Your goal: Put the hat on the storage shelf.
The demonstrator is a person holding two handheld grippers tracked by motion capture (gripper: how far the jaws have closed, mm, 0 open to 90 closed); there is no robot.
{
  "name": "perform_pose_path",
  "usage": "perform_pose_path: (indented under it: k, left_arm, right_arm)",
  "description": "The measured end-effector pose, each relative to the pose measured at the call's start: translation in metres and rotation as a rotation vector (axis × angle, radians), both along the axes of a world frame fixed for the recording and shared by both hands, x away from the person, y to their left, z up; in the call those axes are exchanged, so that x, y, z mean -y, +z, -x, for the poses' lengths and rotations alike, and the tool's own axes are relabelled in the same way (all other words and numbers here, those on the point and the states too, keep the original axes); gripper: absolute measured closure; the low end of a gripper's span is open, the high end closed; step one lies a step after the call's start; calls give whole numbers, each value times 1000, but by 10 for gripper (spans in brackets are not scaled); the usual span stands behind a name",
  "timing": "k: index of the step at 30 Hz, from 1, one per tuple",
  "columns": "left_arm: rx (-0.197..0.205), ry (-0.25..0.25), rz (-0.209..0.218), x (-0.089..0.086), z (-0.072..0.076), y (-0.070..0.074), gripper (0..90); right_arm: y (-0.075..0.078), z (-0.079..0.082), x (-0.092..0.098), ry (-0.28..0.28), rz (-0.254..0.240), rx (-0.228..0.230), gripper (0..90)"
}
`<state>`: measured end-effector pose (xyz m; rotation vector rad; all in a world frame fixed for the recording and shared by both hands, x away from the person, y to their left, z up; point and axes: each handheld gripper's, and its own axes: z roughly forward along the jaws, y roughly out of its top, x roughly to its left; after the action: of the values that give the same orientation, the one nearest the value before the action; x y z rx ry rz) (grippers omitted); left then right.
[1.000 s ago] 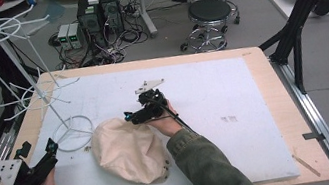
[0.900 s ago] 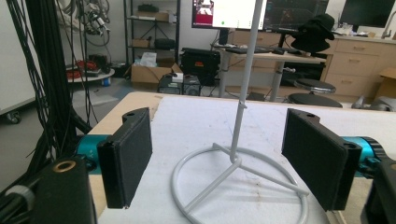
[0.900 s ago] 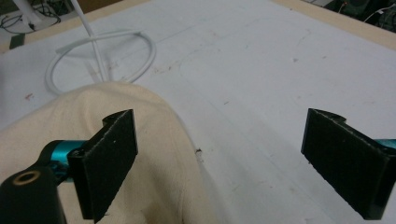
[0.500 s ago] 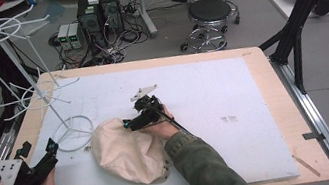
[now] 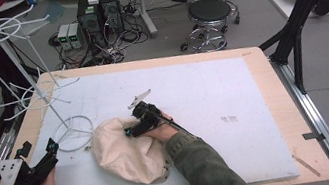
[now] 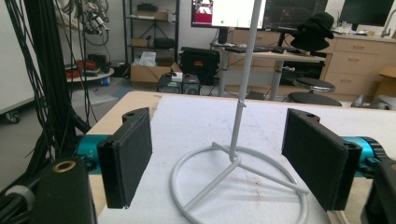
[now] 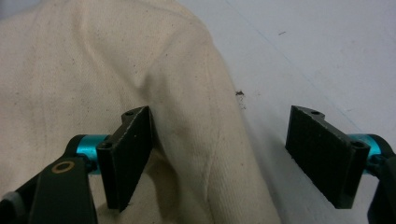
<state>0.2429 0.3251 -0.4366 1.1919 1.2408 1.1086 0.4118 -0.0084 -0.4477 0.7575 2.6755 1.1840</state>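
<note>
While the left gripper (image 5: 38, 154) rests spread beside the wire stand (image 5: 74, 133), the right gripper (image 7: 219, 154), jaws just narrowing yet unclamped, straddles the cream cloth hat's (image 5: 129, 151) edge on the table (image 5: 233, 91).

A white wire display rack (image 5: 25, 90) is mounted on a ring base (image 6: 238, 182) at the left of the white mat (image 5: 203, 96), which is laid on a wooden table (image 5: 268, 60). Two black stools (image 5: 210, 14) and computer units (image 5: 98, 12) are positioned on the floor beyond.

Olive sleeves (image 5: 200, 167), black teal-accented grippers (image 5: 134, 129)
</note>
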Motion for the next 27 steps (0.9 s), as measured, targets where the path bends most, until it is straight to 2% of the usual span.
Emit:
perform_pose_path:
  k: [2, 3, 4, 5, 9, 15, 20, 24, 27]
  left_arm:
    - [0, 0, 2, 0, 0, 0, 246]
    - [-1, 0, 1, 0, 0, 0, 246]
    - [1, -1, 1, 0, 0, 0, 246]
    - [3, -2, 2, 1, 0, 0, 246]
    - [-3, -3, 2, 1, 0, 0, 246]
    - [0, 3, 9, -1, 0, 0, 246]
    - [2, 3, 9, -1, 1, 0, 246]
    - [2, 1, 9, -1, 1, 0, 246]
    - [3, 1, 8, 0, 2, 0, 246]
  right_arm:
    - [2, 3, -2, 15, 13, 13, 358]
    - [3, 5, -3, 35, 21, 16, 477]
    - [4, 8, -4, 51, 32, 29, 528]
    - [5, 10, -6, 42, 53, 52, 559]
    - [8, 12, -5, 7, 51, 44, 713]
    - [11, 20, -10, -20, 70, 115, 783]
    - [10, 20, -8, -41, 42, 86, 783]
    - [12, 21, -7, -40, 40, 91, 783]
    - [13, 23, -6, -52, 7, 74, 783]
